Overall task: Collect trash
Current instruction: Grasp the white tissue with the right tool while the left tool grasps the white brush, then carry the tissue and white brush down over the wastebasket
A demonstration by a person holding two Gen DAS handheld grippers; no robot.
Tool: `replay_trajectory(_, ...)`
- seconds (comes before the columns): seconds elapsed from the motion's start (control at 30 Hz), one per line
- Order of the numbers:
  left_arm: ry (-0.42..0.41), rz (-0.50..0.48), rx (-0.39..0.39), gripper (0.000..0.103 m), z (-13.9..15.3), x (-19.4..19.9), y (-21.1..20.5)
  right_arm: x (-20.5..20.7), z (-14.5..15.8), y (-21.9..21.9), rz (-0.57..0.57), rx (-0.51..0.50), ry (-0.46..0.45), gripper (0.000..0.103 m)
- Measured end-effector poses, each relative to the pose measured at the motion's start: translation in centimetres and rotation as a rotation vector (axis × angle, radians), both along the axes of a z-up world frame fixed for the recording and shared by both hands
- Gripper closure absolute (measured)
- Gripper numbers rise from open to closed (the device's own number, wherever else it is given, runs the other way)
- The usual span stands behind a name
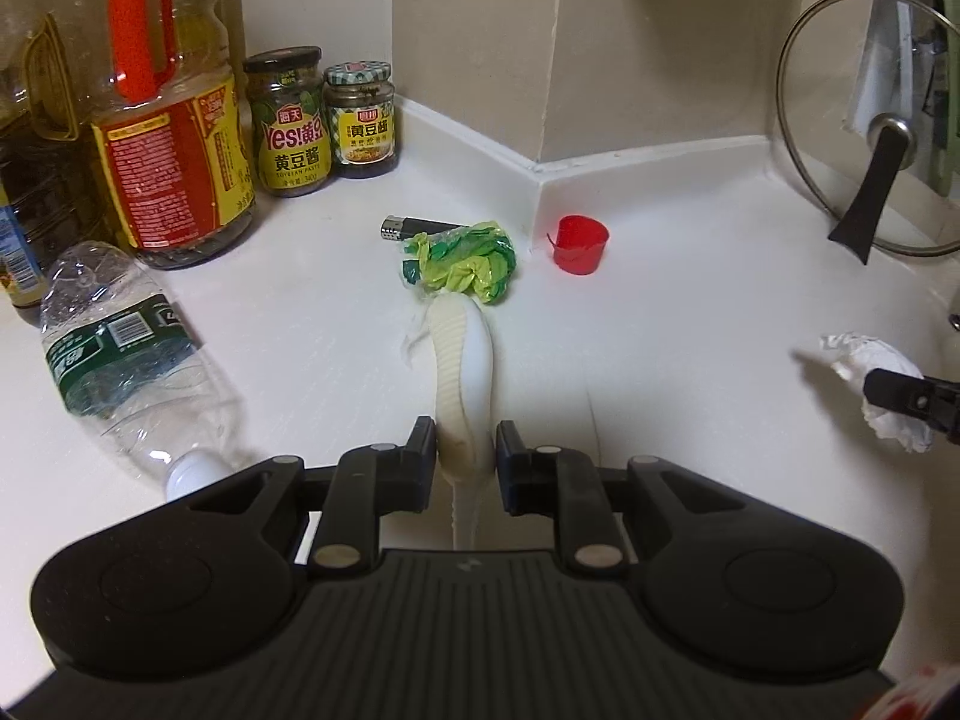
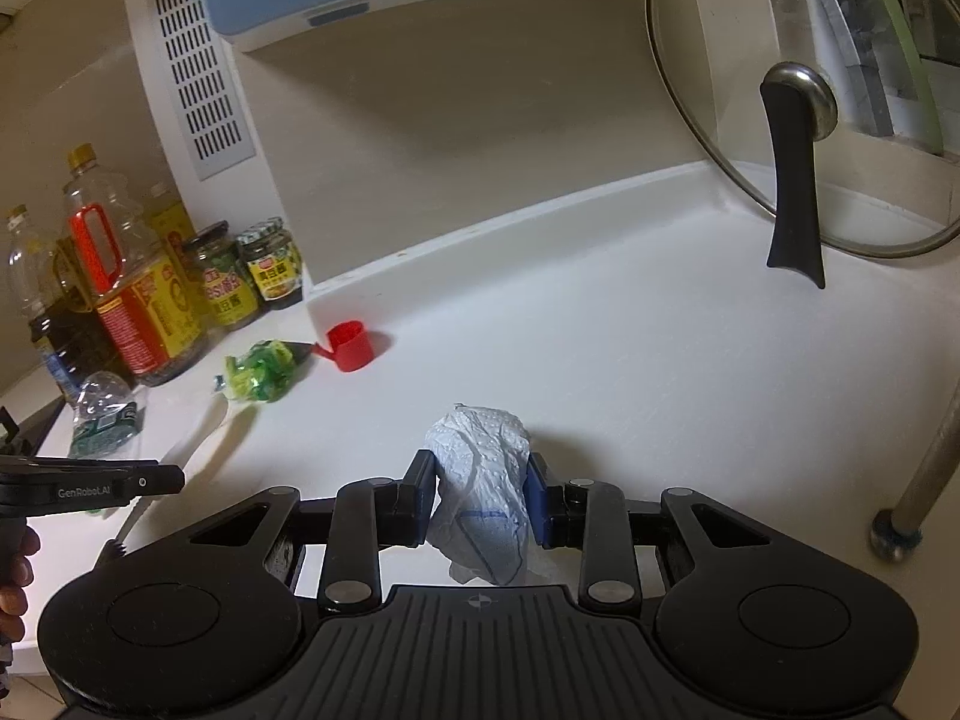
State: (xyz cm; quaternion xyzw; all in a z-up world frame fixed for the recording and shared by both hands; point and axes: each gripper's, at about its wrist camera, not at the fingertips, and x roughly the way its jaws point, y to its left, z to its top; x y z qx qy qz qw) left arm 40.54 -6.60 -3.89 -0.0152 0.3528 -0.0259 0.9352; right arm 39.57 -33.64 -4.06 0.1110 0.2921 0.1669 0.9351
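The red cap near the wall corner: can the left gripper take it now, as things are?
Probably not yet. The left gripper is shut on a white plastic spoon, so its jaws are occupied. The path itself looks free: the red cap stands alone on the counter, right of the green wrapper.

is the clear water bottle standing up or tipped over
Tipped over. The water bottle lies on its side on the counter, its white cap toward the camera, empty as far as shows.

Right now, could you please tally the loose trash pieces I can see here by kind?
Crushed water bottle: 1
Green-yellow wrapper: 1
Red plastic cap: 1
Crumpled paper towel: 1
White plastic piece: 1
Total: 5
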Motion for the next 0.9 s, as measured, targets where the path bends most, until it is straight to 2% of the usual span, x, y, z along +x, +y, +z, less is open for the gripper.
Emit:
replay_trajectory(0.53, -0.053, -0.042, -0.066, 0.085, 2.6, -6.5, 1.8, -5.5, 2.2, 2.2, 0.013, 0.014, -0.04, 0.071)
replay_trajectory(0.9, -0.081, -0.077, -0.108, 0.085, 4.1, -12.0, 3.7, -11.1, 3.9, 6.2, 0.072, 0.038, -0.062, 0.071)
